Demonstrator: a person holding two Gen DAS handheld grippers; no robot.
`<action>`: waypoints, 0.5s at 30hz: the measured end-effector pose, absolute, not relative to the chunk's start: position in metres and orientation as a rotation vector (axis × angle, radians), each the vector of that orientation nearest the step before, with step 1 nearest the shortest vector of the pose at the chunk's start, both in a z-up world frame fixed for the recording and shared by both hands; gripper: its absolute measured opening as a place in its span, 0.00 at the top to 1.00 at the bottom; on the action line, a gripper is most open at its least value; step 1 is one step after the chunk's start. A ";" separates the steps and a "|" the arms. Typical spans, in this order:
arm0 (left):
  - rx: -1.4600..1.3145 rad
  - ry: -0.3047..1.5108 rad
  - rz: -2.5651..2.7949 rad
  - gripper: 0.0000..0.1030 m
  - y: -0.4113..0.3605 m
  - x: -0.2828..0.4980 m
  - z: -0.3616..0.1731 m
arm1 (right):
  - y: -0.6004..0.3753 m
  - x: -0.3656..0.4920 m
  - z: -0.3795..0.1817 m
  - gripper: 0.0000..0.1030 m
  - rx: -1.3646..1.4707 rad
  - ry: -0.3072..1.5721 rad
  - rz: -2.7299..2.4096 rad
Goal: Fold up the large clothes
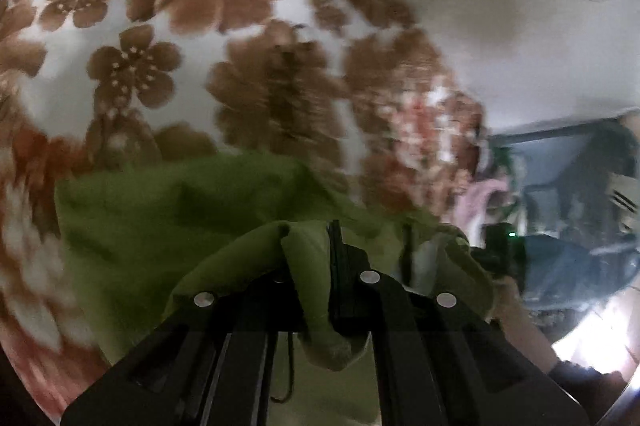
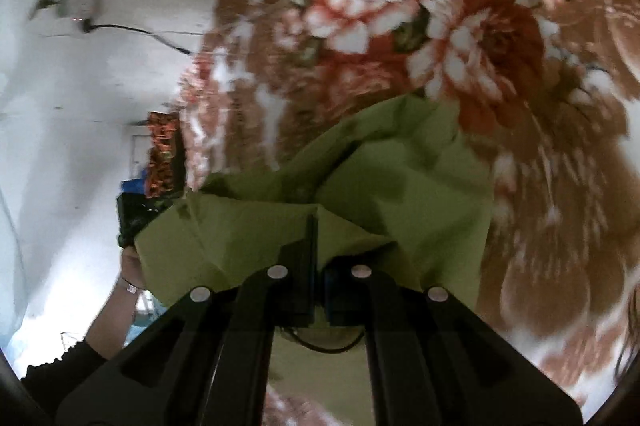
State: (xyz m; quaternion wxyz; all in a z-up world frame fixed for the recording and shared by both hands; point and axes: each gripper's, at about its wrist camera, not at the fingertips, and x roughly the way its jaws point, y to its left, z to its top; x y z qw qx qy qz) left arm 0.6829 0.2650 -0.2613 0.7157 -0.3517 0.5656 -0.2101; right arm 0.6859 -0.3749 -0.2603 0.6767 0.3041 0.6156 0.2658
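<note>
Left gripper [image 1: 334,226]: jaws drawn together on a fold of the green garment [image 1: 168,222], with a twist of the cloth hanging down between the finger bases toward the camera. Right gripper [image 2: 314,222]: jaws likewise pressed narrow, pinching another edge of the same green garment [image 2: 400,177], which bunches over both fingertips and drapes to either side. Beyond each gripper the cloth spreads away in loose creases and lies against a floral blanket [image 1: 132,65] printed in brown and red blossoms on white; in the right wrist view the floral blanket [image 2: 480,37] fills the far and right part of the scene. Both views are motion-blurred. In the right wrist view a bare forearm with a bracelet [image 2: 130,288] shows at near left, just beside the garment's edge. A pale wall [image 2: 80,105] stands at left, a dark cable [image 2: 136,30] running along it.
</note>
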 end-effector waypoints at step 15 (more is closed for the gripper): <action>-0.824 1.244 -0.407 0.05 0.293 0.707 -0.290 | -0.388 0.726 -0.291 0.04 0.683 1.362 0.600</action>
